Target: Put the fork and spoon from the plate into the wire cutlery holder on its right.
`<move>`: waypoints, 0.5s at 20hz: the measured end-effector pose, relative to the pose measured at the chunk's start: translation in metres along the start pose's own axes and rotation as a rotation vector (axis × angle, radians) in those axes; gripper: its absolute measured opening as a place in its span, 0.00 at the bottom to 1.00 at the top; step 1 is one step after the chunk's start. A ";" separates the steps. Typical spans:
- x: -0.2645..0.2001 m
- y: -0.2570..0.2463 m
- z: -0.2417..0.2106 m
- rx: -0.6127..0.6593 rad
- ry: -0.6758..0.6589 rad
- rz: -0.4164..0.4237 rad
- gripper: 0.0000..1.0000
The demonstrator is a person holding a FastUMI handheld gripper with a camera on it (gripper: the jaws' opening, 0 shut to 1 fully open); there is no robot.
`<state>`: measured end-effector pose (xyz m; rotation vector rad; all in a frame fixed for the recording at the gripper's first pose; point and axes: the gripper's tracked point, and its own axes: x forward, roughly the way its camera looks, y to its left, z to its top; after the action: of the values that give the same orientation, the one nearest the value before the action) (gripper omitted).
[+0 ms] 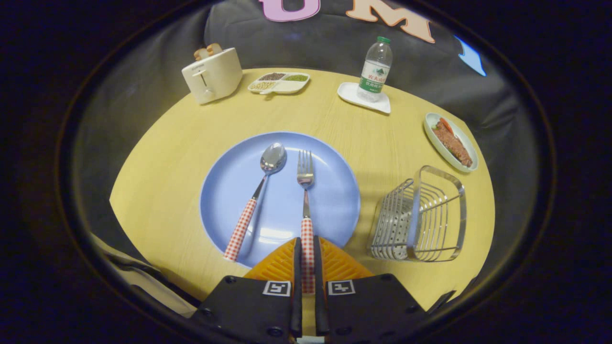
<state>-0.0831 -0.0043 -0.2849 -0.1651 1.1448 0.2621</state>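
Observation:
A round blue plate (330, 200) lies on the yellow table (181, 143) just ahead of my fingers. On it lie a spoon (253, 200) on the left and a fork (306, 191) on the right, both with red-and-white checked handles. My gripper (307, 253) is shut on the fork's handle, with both fingers pressed against its sides; the tines point away from me. The spoon's handle end reaches over the plate's near rim, left of my fingers. The wire cutlery holder (420, 217) stands empty to the right of the plate.
Along the far edge of the table stand a cream toaster (213, 74) with bread in it, a divided snack dish (279, 82) and a water bottle (376, 69) on a white tray (351, 93). An oval dish of food (451, 141) sits beyond the holder.

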 end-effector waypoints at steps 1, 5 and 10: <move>-0.004 -0.002 0.002 0.003 0.001 0.003 0.14; -0.026 -0.011 0.009 -0.014 0.005 0.018 0.14; -0.057 -0.028 0.021 -0.022 0.012 0.030 0.14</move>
<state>-0.0790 -0.0325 -0.2249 -0.1694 1.1576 0.3007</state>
